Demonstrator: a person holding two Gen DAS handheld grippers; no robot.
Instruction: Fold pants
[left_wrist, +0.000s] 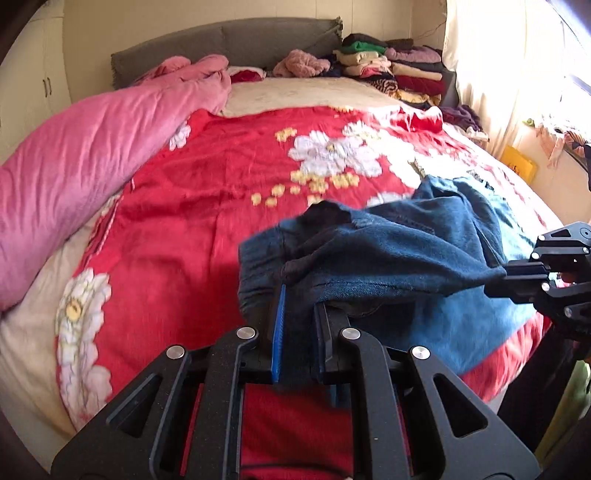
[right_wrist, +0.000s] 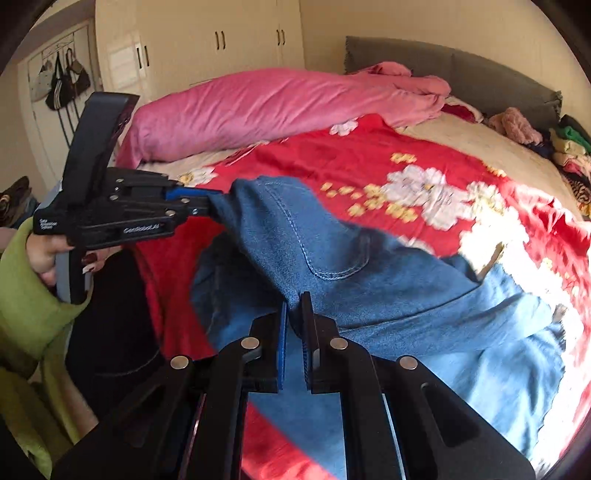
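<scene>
Blue denim pants (left_wrist: 406, 240) hang bunched over the red flowered blanket (left_wrist: 207, 221), held up at two places. My left gripper (left_wrist: 299, 310) is shut on a fold of the denim near the dark-lined waistband. In the same view my right gripper (left_wrist: 511, 275) comes in from the right edge, clamped on the other end of the fold. In the right wrist view, my right gripper (right_wrist: 294, 308) pinches the pants (right_wrist: 332, 258) below a curved pocket seam. The left gripper (right_wrist: 205, 206), held by a hand in a green sleeve (right_wrist: 26, 295), grips the cloth's left end. The rest of the pants drapes onto the bed.
A long pink duvet (left_wrist: 74, 166) lies rolled along the bed's left side. Stacks of folded clothes (left_wrist: 399, 70) stand by the grey headboard (left_wrist: 229, 44) at the back right. A curtained window (left_wrist: 517, 74) is on the right; a wardrobe (right_wrist: 207, 37) and hanging bags (right_wrist: 62, 85) are beyond the bed.
</scene>
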